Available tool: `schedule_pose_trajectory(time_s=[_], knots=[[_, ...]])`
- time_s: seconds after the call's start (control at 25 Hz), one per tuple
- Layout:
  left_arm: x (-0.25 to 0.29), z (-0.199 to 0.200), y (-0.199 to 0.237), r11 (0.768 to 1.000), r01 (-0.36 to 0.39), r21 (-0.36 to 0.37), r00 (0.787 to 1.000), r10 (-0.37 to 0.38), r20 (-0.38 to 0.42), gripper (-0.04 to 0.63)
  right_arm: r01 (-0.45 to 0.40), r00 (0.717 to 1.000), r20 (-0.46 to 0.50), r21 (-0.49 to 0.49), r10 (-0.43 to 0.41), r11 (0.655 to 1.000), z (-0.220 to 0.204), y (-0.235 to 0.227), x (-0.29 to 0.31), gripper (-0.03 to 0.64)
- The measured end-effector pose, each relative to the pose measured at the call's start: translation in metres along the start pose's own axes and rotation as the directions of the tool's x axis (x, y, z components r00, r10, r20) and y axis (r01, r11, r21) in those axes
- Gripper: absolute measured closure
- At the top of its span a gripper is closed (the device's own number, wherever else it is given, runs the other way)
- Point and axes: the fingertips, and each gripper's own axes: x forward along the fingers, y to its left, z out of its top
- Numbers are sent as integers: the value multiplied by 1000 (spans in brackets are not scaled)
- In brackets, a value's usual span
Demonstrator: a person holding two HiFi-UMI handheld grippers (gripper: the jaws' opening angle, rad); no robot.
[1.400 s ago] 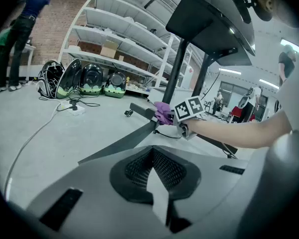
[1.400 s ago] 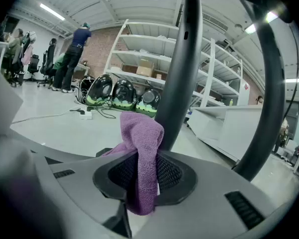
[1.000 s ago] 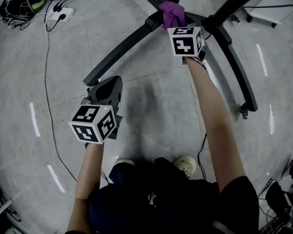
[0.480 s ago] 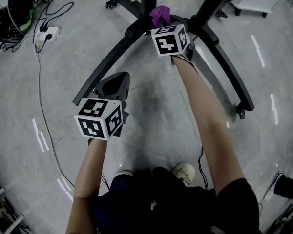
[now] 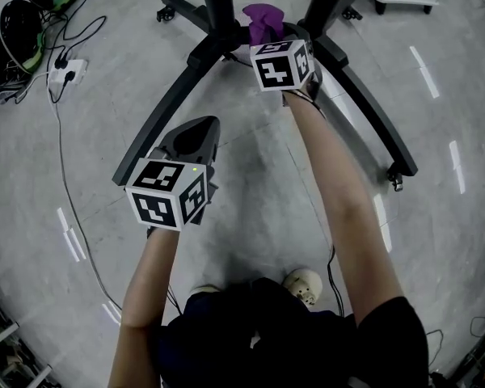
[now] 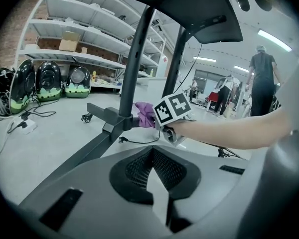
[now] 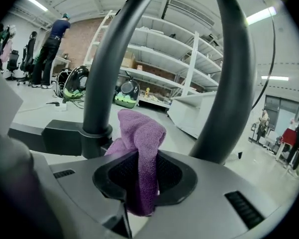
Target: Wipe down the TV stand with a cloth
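Nearest the camera, the left gripper (image 6: 153,151) is being held out over bare concrete floor (image 5: 259,192), just beside the stand's left leg (image 5: 176,91). Its jaws are being pressed together at the tips, and nothing is being held between them.

Farther out, the right gripper (image 7: 142,171) is being reached forward on an outstretched arm (image 5: 339,192) to the hub of the TV stand (image 5: 364,95), where the two curved black legs are being joined. Its jaws are being clamped on the purple cloth (image 7: 139,138). The lower part of the cloth is being pinched down in the throat between the pads, while a loose bunch is being pushed up and out past the jaw tips. In the left gripper view this free end is being pressed against the foot of the left upright (image 5: 218,6); firm contact cannot be confirmed from the other views. The second upright (image 7: 229,78) is being passed on the cloth's right.

Beyond the hub, a white power strip (image 5: 65,73) and loose cables are being seen on the floor at the left, and white shelving (image 7: 164,31) is being shown along the far wall
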Motion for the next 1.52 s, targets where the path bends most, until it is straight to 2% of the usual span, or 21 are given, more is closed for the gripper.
schedule_pose_trajectory(time_s=[0.2, 0.68, 1.0, 1.2, 1.52], knots=[[1, 1, -7, 1000, 13, 7, 1000, -13, 1, 589, 75, 997, -22, 44, -75, 996, -14, -30, -7, 517], [-3, 2, -16, 1000, 30, 1, 999, -30, 14, 589, 86, 995, -50, 58, -83, 995, -22, -35, -26, 517], [9, 1, -42, 996, 88, 24, 996, -88, 0, 589, 108, 993, -43, 69, -105, 992, -31, -62, -57, 515], [18, 0, -58, 992, 123, 38, 992, -123, -7, 589, 144, 988, -62, 111, -138, 983, -47, -92, -70, 515], [34, -1, -66, 988, 146, 44, 989, -145, -36, 589, 173, 984, -63, 168, -165, 971, -46, -107, -74, 517]])
